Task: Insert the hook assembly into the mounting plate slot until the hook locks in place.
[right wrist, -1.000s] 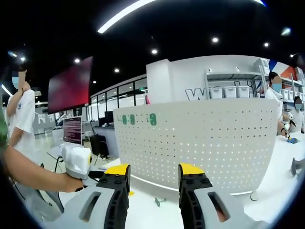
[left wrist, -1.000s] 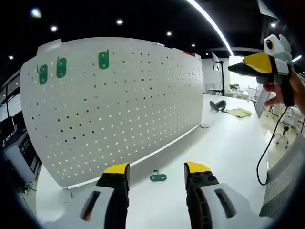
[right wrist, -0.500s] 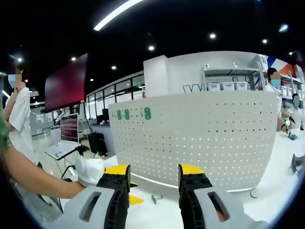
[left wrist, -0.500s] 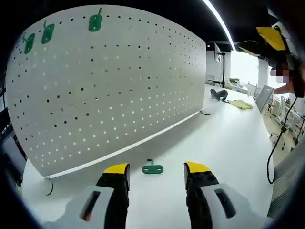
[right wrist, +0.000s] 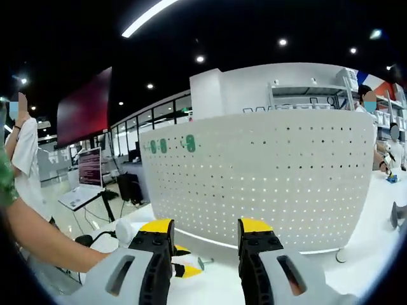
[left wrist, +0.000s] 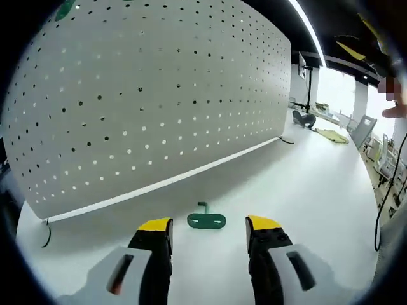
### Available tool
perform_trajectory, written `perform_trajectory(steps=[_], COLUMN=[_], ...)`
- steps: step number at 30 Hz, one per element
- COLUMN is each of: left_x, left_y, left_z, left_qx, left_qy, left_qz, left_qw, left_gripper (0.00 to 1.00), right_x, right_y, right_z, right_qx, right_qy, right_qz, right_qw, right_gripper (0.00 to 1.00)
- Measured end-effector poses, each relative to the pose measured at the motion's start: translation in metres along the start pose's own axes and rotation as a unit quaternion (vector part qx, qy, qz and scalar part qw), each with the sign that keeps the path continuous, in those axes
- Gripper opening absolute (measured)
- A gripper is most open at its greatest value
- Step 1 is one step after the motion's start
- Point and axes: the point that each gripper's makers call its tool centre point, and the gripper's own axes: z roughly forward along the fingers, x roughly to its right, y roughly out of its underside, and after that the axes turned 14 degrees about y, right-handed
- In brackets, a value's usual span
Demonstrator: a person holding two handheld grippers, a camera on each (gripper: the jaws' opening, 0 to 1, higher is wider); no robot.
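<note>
A green hook (left wrist: 206,220) lies flat on the white table (left wrist: 305,190), just ahead of my left gripper (left wrist: 208,230), which is open with the hook between and beyond its yellow fingertips. The white pegboard (left wrist: 152,95) stands upright behind it. In the right gripper view the same pegboard (right wrist: 267,178) carries three green hooks (right wrist: 189,143) near its top left. My right gripper (right wrist: 205,229) is open and holds nothing; the left gripper (right wrist: 181,267) shows low beside it near the green hook (right wrist: 201,263).
A person's arm (right wrist: 44,244) reaches in from the left. The right gripper (left wrist: 362,44) hangs at the top right of the left gripper view with its cable (left wrist: 389,197). Dark objects and a yellow cloth (left wrist: 334,135) lie far down the table. People stand by shelves (right wrist: 372,114).
The left gripper has lowered and closed in on the green hook on the table; the pegboard now looms larger. The right gripper view has barely shifted.
</note>
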Motion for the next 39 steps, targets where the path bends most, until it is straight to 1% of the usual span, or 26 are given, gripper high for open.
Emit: perform_trajectory(steps=[5,10,13,20,22,27,31,38,39], left_x=[-0.006,-0.008,-0.009,-0.006,-0.004,-0.006,-0.006,-0.006,-0.006], left_y=[0.004,0.009,0.007,0.012,0.011,0.010,0.010,0.011,0.011], left_z=[0.008,0.015,0.017,0.024,0.025,0.026,0.027,0.027,0.027], left_qx=[0.004,0.007,0.016,0.019,0.022,0.026,0.026,0.027,0.027], left_qy=[-0.008,-0.014,-0.022,-0.019,-0.018,-0.019,-0.018,-0.016,-0.016], left_qz=[-0.009,-0.015,-0.011,-0.020,-0.014,-0.014,-0.011,-0.006,-0.006], left_qw=[0.9999,0.9998,0.9996,0.9994,0.9995,0.9994,0.9994,0.9995,0.9995], left_gripper=[0.47,0.47,0.45,0.44,0.44,0.43,0.40,0.32,0.32], right_x=[0.002,0.005,0.007,0.009,0.010,0.010,0.010,0.010,0.010], right_y=[0.005,0.008,0.010,0.014,0.015,0.019,0.021,0.024,0.024], right_z=[0.007,0.012,0.015,0.019,0.020,0.021,0.021,0.022,0.022], right_qx=[-0.007,-0.010,-0.013,-0.018,-0.020,-0.024,-0.027,-0.030,-0.030], right_qy=[-0.002,-0.002,-0.002,-0.003,-0.003,-0.004,-0.004,-0.003,-0.003], right_qz=[0.000,0.002,0.003,0.003,0.004,0.004,0.004,0.005,0.005], right_qw=[1.0000,0.9999,0.9999,0.9998,0.9998,0.9997,0.9996,0.9995,0.9995], right_gripper=[0.41,0.40,0.40,0.40,0.40,0.40,0.40,0.40,0.40])
